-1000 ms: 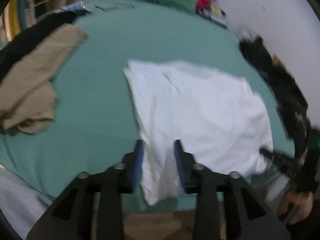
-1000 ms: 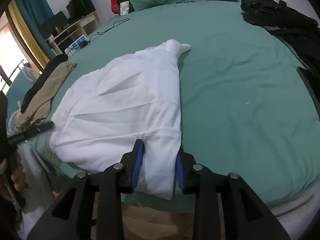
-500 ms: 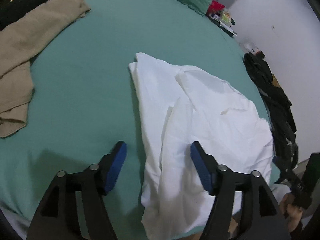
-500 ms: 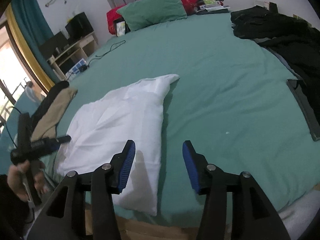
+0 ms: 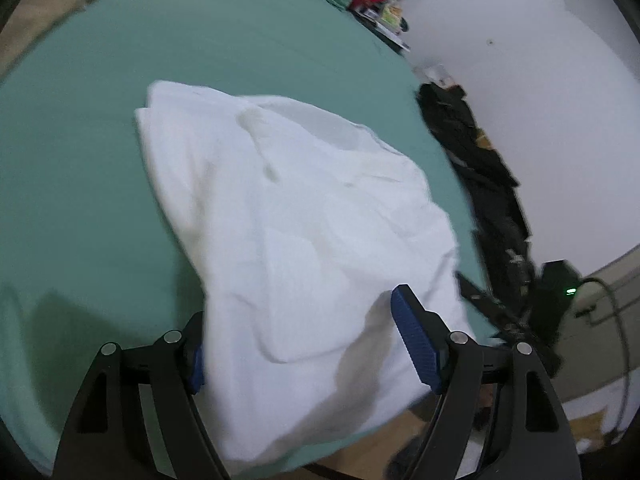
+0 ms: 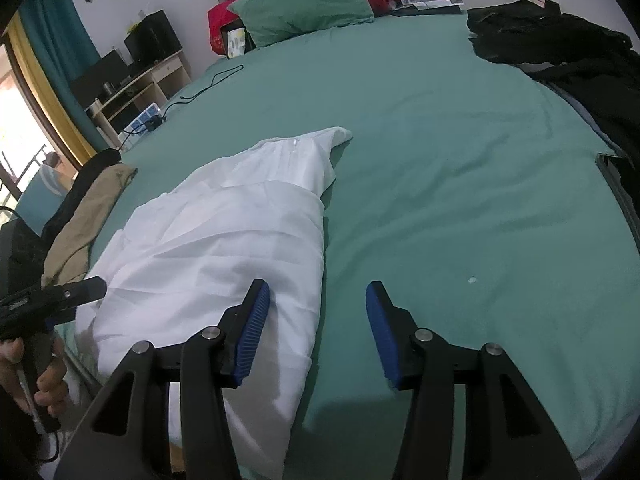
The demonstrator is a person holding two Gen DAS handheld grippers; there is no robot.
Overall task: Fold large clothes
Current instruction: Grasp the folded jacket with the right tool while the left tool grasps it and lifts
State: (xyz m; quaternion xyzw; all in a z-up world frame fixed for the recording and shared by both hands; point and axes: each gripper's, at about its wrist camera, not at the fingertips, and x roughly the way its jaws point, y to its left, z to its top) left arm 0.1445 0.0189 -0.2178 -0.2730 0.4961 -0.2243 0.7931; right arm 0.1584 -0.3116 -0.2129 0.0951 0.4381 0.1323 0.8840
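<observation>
Between the blue ribbed pads of the left gripper, spread wide and opening further, the near hem of the white garment is framed but not pinched. The right gripper is also parted and empty, its left pad above the garment's near right edge, its right pad above the bare green bed sheet. The garment is laid at the near edge of the bed, partly folded, its long axis running away from both grippers toward the green pillow. The left gripper is judged nearer to the bulk of the cloth. The fabric is thin, soft and creased. Dark clothes and a tan garment are left aside.
</observation>
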